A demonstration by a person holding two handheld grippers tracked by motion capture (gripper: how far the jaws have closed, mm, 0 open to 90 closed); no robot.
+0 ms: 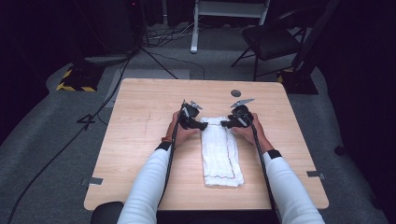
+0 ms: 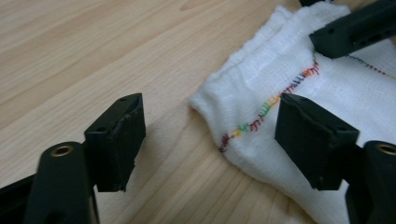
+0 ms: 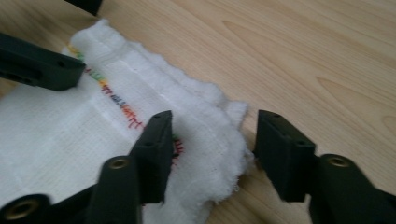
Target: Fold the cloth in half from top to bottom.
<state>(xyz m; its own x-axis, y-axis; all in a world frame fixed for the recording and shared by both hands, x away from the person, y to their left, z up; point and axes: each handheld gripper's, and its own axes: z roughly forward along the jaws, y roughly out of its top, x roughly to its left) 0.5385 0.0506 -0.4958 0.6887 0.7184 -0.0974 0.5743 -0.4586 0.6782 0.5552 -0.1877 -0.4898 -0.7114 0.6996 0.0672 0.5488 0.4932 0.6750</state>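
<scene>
A white folded cloth [image 1: 219,151] with a multicoloured stitched seam lies lengthwise on the wooden table [image 1: 140,140]. My left gripper [image 1: 204,125] is at the cloth's far left corner. In the left gripper view it [image 2: 212,112] stands open, with the cloth [image 2: 280,79] corner lying loose between the jaws. My right gripper [image 1: 225,123] is at the far right corner. In the right gripper view it [image 3: 215,122] is open too, one jaw over the cloth [image 3: 70,130] and the other over bare wood. Each gripper view catches a jaw of the other gripper [image 2: 355,28] [image 3: 37,63].
A small dark round mark [image 1: 236,93] sits near the table's far edge. Behind the table stand a folding chair [image 1: 271,39] and a white frame leg [image 1: 194,28], with cables [image 1: 93,116] on the grey floor. Bare wood lies on both sides of the cloth.
</scene>
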